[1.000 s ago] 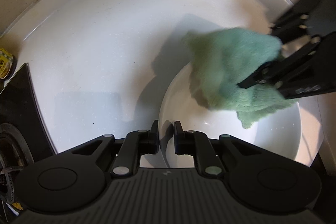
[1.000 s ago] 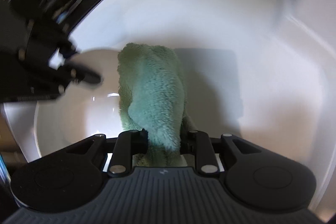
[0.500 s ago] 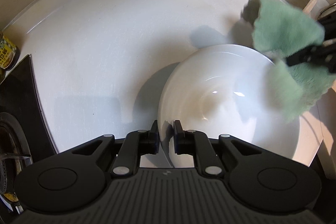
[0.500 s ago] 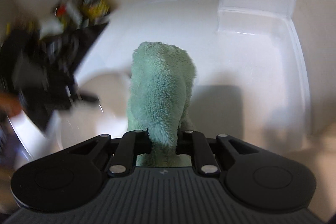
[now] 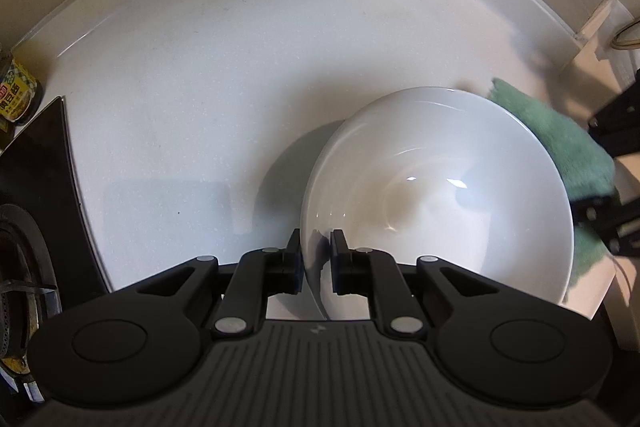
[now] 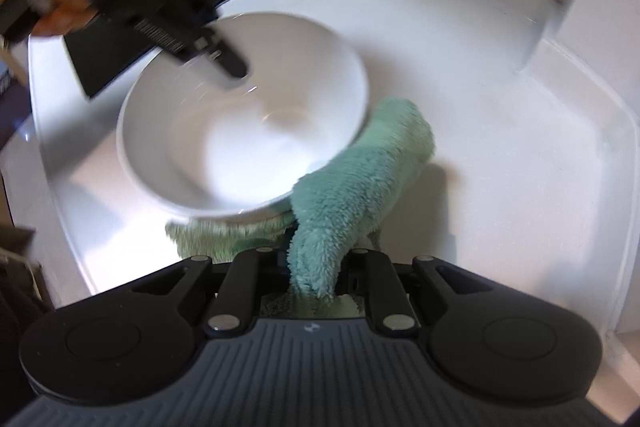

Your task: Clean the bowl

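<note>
Left gripper (image 5: 315,263) jaws clamp bowl (image 5: 436,187) rim | right gripper (image 6: 316,271) jaws grip cloth (image 6: 352,179)

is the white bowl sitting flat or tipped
Tipped. The white ceramic bowl is held by its rim in the left gripper, its far side propped on the green fluffy cloth.

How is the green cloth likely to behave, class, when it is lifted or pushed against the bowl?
Probably floppy: the green cloth sags from the right gripper and folds under the bowl. Its fluffy pile suggests it is light and grips rather than slides.
</note>
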Motion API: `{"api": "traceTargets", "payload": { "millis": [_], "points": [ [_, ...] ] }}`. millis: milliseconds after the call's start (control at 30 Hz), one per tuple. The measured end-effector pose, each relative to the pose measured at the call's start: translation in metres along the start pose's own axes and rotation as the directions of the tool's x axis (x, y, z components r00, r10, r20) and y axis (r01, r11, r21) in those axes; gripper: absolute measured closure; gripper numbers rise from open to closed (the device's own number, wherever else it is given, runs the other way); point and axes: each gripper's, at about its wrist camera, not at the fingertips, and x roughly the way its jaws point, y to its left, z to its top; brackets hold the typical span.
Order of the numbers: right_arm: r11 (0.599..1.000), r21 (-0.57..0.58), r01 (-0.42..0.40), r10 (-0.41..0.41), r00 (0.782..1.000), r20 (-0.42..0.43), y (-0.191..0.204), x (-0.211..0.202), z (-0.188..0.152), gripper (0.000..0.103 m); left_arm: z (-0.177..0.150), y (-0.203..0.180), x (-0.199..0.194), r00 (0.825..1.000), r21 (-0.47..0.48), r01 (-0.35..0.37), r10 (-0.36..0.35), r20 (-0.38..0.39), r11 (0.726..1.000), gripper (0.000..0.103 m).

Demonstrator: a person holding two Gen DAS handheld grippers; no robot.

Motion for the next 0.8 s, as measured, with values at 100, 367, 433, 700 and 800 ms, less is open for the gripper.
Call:
{"api": "traceTargets", "payload": {
  "millis": [100,367,433,700,800],
  "points": [
    [1.0,-0.012,-0.013,0.013,1.0,-0.005,0.016,-0.001,-0.002,0.091,-0.004,-0.001,-0.001,1.0,-0.001,-0.002,0.002,0.002,1.0,0.09],
    [0.999,-0.046,-0.01,0.009,1.0,-0.017,0.024,-0.002,0.0,0.091,0.003,0.01,-0.002,0.998,0.044,0.055,-0.055,-0.016,0.998,0.09],
    [0.999,-0.053,0.001,-0.001,1.0,-0.016,0.022,-0.001,0.003,0.091,0.01,0.013,-0.001,0.997,0.059,0.074,-0.074,-0.01,0.995,0.09],
    [0.997,-0.078,0.012,-0.013,1.0,-0.01,0.016,0.005,0.015,0.091,0.014,0.017,0.005,0.998,0.014,0.063,-0.062,-0.021,0.998,0.091],
    [0.997,-0.078,0.029,-0.029,1.0,0.003,0.006,0.003,0.018,0.091,0.004,0.012,0.002,1.0,-0.042,0.013,-0.014,-0.019,0.999,0.091]
  ]
}}
